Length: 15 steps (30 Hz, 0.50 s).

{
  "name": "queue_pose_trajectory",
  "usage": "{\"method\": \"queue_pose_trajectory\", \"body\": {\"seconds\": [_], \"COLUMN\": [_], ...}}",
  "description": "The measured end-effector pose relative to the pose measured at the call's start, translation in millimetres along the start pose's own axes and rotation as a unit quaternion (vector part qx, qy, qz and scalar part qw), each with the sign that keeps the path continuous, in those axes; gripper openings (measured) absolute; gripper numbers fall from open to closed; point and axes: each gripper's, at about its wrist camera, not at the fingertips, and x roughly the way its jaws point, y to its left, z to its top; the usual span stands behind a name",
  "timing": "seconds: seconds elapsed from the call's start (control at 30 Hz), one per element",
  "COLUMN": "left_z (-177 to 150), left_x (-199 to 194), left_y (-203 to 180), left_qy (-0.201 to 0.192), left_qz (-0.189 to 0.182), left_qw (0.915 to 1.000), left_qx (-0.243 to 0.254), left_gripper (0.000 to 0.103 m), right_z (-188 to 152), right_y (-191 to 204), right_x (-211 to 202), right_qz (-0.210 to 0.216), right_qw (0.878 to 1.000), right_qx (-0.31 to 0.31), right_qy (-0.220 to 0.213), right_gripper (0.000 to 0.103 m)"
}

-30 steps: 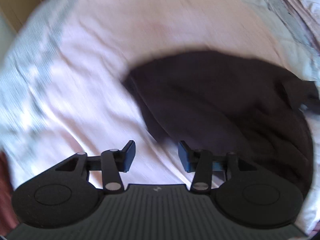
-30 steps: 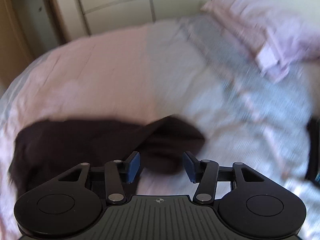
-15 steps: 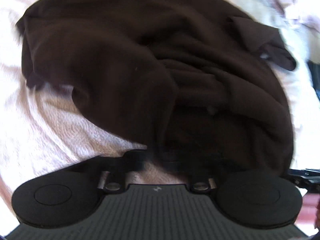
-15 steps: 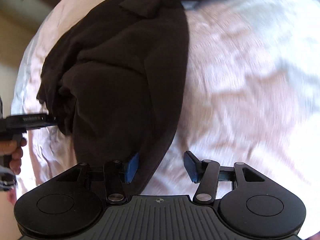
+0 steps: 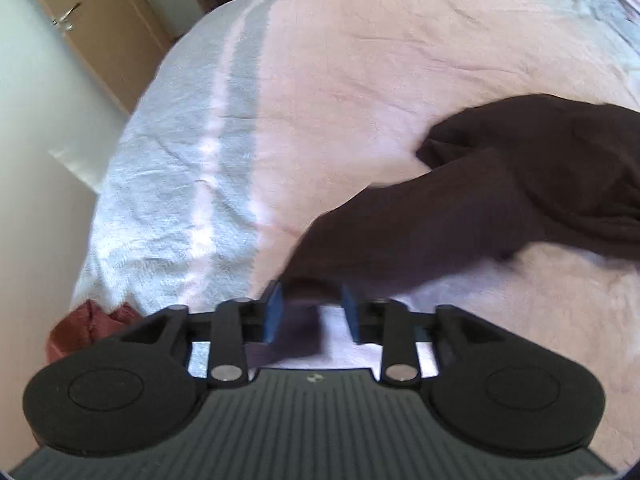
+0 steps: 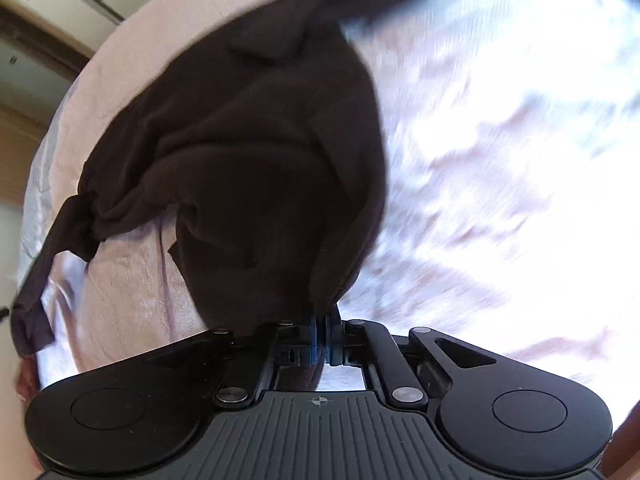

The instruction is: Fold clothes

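A dark brown garment [image 5: 500,200] lies crumpled on the pink bedspread [image 5: 360,60]. One end of it stretches to my left gripper [image 5: 310,306], whose blue pads stand apart with the cloth running between them. In the right wrist view the garment [image 6: 260,152] hangs bunched straight ahead, and my right gripper [image 6: 322,334] is shut on its lower edge. A strip of the garment [image 6: 44,248] trails off to the left there.
The bed has a pale blue and white band [image 5: 180,168] along its left side. A wooden door [image 5: 100,20] and a wall stand beyond the bed's left edge. A reddish cloth [image 5: 80,324] shows at the bed's near corner.
My right gripper has shut on the garment's edge. My left gripper, shut on the cloth half a second ago, now has its pads apart and has pulled back left, stretching the garment.
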Motion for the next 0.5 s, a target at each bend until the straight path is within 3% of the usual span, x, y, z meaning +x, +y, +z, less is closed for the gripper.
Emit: {"method": "queue_pose_trajectory", "body": {"seconds": [0.1,0.2,0.3,0.37,0.43,0.5], "left_z": [-15,-29,-28,-28,-28,-30], "left_x": [-4,-6,4,11,22,31], "left_y": [-66,-142,-210,-249,-283,-306], "left_qy": [0.004,0.005,0.026,0.041,0.047,0.053], "left_qz": [-0.111,-0.229,-0.314,-0.354,-0.356,-0.345], "left_qw": [0.9918,0.9661,0.9422,0.9291,0.9283,0.9326], "left_qx": [0.063,0.119,0.112,0.098,0.095,0.091], "left_gripper": [0.042,0.045,0.048,0.049,0.051,0.056], "right_z": [4,13,30,43,57,71], "right_y": [-6,-9,-10,-21,-41,-57], "right_x": [-45,-90,-118,-134,-147,-149], "right_qz": [-0.026,-0.059,-0.101,-0.124,-0.137,-0.131], "right_qw": [0.999,0.995,0.988,0.984,0.982,0.984], "right_qx": [-0.014,-0.031,-0.059,-0.059,-0.056,-0.057], "right_qy": [-0.037,-0.074,-0.098,-0.115,-0.118,-0.104], "right_gripper": [0.002,0.002,0.000,0.000,0.000,0.000]}}
